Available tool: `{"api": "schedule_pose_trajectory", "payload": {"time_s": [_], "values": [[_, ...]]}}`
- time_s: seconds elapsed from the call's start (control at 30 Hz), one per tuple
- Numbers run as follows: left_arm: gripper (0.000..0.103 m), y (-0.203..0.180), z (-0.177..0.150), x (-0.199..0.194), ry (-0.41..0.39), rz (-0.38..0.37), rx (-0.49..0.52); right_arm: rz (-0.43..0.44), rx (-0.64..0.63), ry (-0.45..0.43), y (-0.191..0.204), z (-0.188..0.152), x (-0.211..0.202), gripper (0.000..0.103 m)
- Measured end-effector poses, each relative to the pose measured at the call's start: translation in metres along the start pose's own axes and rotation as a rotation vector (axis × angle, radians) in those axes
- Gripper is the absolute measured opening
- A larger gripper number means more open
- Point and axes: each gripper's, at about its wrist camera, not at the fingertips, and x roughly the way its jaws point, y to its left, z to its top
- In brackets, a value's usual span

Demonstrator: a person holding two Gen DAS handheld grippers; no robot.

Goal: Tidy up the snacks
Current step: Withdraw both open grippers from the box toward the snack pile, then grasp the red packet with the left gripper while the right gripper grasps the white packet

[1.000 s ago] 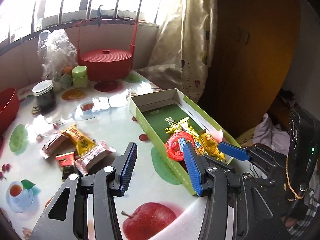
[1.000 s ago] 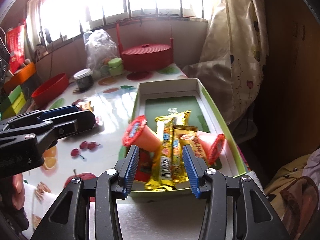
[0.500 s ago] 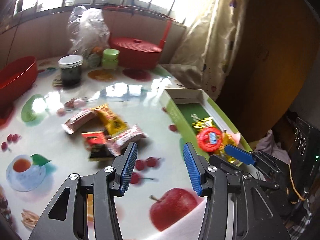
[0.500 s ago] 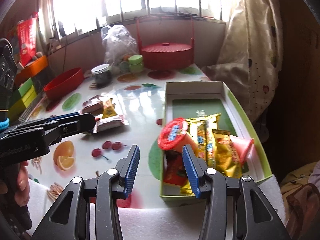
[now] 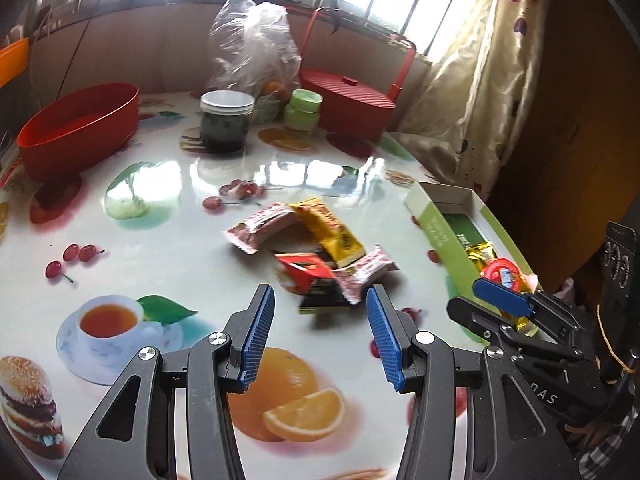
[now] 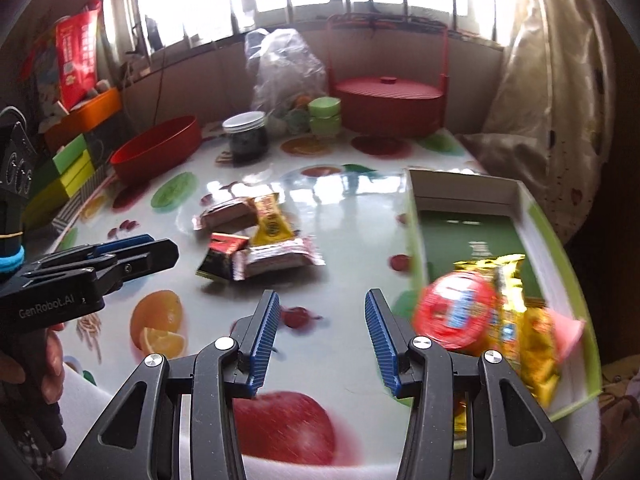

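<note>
Several loose wrapped snacks [image 5: 320,248] lie in a heap mid-table: pink-red bars, a yellow packet, a red-and-black packet. My left gripper [image 5: 319,289] hovers just short of the heap, open and empty. The heap [image 6: 256,244] also shows in the right wrist view, ahead and to the left of my right gripper [image 6: 321,293], which is open with nothing between its fingers. A green box [image 6: 536,216] at the right holds a red-lidded jelly cup [image 6: 456,316] and yellow packets [image 6: 532,344]. The left gripper [image 6: 160,246] enters from the left edge, a hand below it.
At the back stand a red bowl [image 5: 80,128], a dark jar with a white lid [image 5: 226,124], a clear plastic bag [image 5: 256,48], green cups [image 5: 304,110] and a red lidded basket [image 5: 348,100]. A curtain [image 5: 480,80] hangs beyond the right table edge.
Both grippers have swung left, away from the green box and toward the loose snack heap, which now lies straight ahead of the left gripper. Both jaws stand as wide as before.
</note>
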Motion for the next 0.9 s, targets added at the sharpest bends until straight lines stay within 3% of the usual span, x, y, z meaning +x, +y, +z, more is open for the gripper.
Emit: {"api": "schedule_pose_trajectory", "payload": {"time_s": [0.2,0.4,0.9], "values": [[0.049,0.014,-0.001,0.005,0.010,0.005,-0.028,0.012,0.001,0.049,0.011,0.010,0.027,0.045],[0.049,0.022,-0.002,0.006,0.013,0.007,-0.047,0.034,0.096,0.086,0.007,0.025,0.051,0.045],[0.049,0.024,-0.003,0.010,0.027,-0.020,-0.059,-0.042,0.126,0.093,0.022,0.048,0.082,0.045]]}}
